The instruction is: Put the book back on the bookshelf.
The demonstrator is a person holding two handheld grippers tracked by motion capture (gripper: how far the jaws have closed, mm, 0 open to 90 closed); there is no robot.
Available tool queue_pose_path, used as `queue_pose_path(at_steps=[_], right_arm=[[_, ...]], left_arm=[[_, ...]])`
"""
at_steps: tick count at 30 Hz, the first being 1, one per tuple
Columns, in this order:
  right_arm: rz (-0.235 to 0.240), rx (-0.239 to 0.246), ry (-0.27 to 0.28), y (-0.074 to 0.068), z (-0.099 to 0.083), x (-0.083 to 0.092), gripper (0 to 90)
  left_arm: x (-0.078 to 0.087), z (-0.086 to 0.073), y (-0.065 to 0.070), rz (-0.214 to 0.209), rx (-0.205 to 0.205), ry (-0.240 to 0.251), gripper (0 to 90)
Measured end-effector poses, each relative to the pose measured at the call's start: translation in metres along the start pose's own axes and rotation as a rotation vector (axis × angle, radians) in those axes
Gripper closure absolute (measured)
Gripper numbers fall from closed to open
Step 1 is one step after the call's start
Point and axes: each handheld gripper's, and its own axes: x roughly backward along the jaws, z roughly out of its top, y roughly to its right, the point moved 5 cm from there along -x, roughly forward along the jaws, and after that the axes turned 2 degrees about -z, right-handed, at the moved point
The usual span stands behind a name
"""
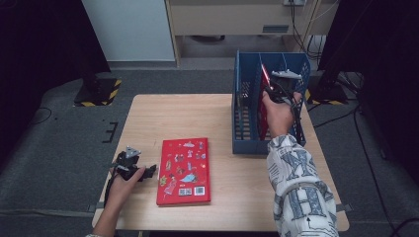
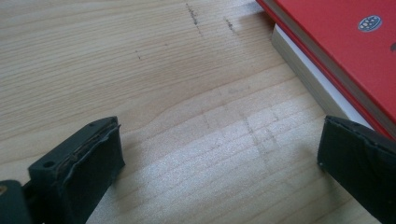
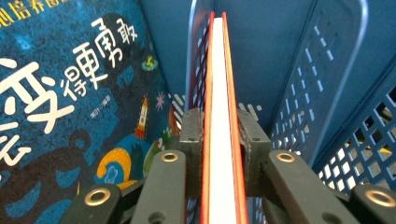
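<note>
right gripper: clamped on thin red hardcover book, edge-up inside blue perforated plastic crate
left gripper: jaws apart, nothing between
risk: book toppling sideways if released unsupported

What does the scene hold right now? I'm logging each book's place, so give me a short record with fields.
right gripper: shut on a red-covered book, held on edge inside the blue basket
also in basket: a blue-covered book, standing beside it
left gripper: open, low over the wooden table, holding nothing
flat red book: lying on the table, just right of the left gripper
</note>
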Motion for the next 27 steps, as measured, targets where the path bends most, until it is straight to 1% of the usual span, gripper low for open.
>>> queue_pose_path(at_steps=[2,6,7,8,10,11,18,21,23,27], right_arm=[[-0.001,0.002,-0.009,-0.0005,-0.0001,-0.0007,75.1],[-0.007,0.002,-0.007,-0.001,-0.0002,-0.0012,76.5],[-0.011,0.005,-0.009,-0.0007,-0.0001,-0.0011,77.1],[-0.029,0.007,-0.01,0.0001,0.0,-0.0002,78.2],[-0.027,-0.013,-0.007,0.0005,-0.0006,-0.0001,78.8],[-0.035,-0.012,-0.006,0.0007,-0.0005,0.0,78.9],[-0.045,-0.016,0.008,-0.0008,-0.0002,-0.0003,79.2],[-0.046,0.0,0.015,-0.0012,0.0033,-0.0013,79.2],[-0.055,0.007,0.015,0.0001,0.0059,-0.0021,79.2],[-0.07,0.013,0.032,0.0039,0.0085,-0.0033,79.2]], left_arm=[[0.0,0.0,0.0,0.0,0.0,0.0,0.0],[0.0,0.0,0.0,0.0,0.0,0.0,0.0],[0.0,0.0,0.0,0.0,-0.001,0.0,0.0],[0.0,0.0,0.0001,-0.001,0.0,0.0,0.0],[-0.0001,0.0001,0.0003,-0.001,0.001,0.002,0.0],[-0.0002,0.0001,0.0003,-0.001,0.001,0.002,0.0],[-0.0002,0.0001,0.0004,-0.003,-0.001,0.002,0.0],[-0.0002,0.0002,0.0005,-0.004,-0.001,0.002,0.0],[-0.0002,0.0002,0.0004,-0.005,-0.003,0.001,0.0],[-0.0002,0.0003,0.0002,-0.005,-0.007,0.001,0.0]])
